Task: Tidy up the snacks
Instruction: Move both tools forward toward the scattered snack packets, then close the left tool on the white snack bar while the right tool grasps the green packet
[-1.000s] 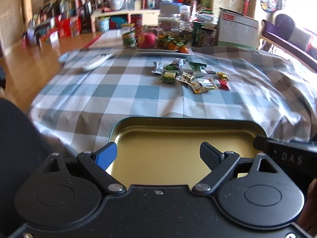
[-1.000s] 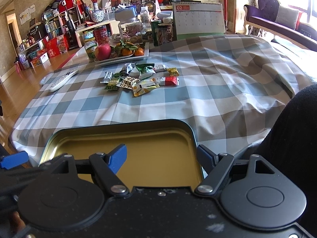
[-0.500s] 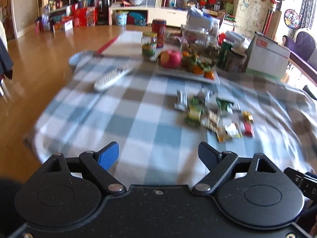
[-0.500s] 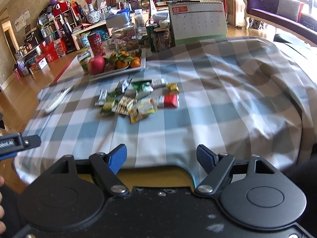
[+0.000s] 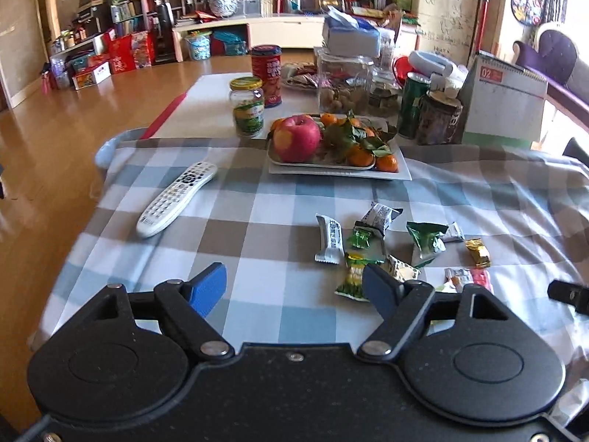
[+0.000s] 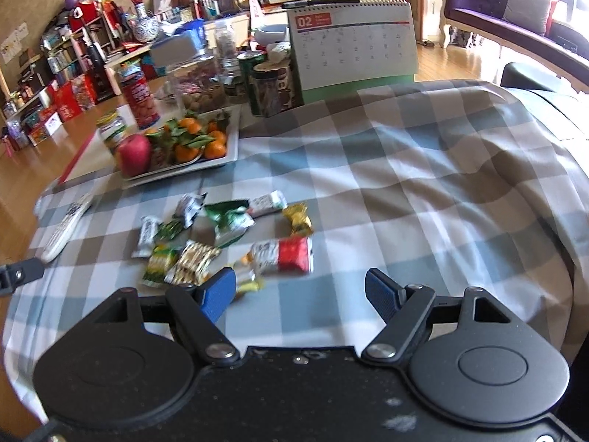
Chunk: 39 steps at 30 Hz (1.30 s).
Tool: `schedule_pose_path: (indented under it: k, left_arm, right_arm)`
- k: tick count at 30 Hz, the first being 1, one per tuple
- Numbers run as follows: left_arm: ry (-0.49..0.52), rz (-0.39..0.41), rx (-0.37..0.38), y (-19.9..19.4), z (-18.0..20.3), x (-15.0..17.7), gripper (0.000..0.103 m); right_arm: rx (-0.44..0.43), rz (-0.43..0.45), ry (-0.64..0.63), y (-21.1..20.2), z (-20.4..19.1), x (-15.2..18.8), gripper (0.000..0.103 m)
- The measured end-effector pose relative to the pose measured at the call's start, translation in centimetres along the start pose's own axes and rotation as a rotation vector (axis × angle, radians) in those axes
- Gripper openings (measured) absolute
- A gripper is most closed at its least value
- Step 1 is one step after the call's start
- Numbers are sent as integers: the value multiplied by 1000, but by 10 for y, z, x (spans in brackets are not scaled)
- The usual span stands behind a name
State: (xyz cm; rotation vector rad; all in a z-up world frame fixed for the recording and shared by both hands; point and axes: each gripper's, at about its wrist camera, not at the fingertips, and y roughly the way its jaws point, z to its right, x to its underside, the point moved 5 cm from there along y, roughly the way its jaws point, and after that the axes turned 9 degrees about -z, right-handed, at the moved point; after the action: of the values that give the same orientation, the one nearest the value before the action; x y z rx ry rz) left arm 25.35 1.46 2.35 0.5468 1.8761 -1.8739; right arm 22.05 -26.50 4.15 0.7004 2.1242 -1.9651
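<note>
Several wrapped snacks lie in a loose pile (image 5: pixel 383 246) on the checked tablecloth; the pile also shows in the right wrist view (image 6: pixel 224 239). A red and white packet (image 6: pixel 285 254) lies nearest my right gripper. My left gripper (image 5: pixel 294 289) is open and empty, just short of the pile's left side, its right finger over a green packet (image 5: pixel 353 276). My right gripper (image 6: pixel 300 291) is open and empty, just in front of the pile. The gold tin is out of view.
A white remote (image 5: pixel 176 199) lies left of the snacks. A white tray (image 5: pixel 401 175) with an apple (image 5: pixel 296 138) and tangerines stands behind them. Jars, cans and a desk calendar (image 6: pixel 353 51) crowd the far side. The tablecloth (image 6: pixel 441 191) is rumpled at right.
Both grippers have moved forward over the table, away from the gold tin, which has dropped out of view. The snack pile is much closer. Both stay open.
</note>
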Motion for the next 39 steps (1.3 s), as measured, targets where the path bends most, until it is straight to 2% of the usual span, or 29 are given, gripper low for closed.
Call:
schedule_pose_path:
  k: [15,18,26,39]
  left_arm:
    - [32,-165,-7,84,14,-47,81]
    - [44,-181,11,95,14,-54,81]
    - [-108,-292,86,123,3,-61,80]
    - [-130,-361,39,138,5,-55,80]
  right_arm:
    - [-9,-119,128,96,-14,-82,81]
    - [7,-134,142,115,-12,-92,81]
    - [-9,-211,223,145,-7,-91,81]
    - [-108,-237,162,167,-56,-86,81]
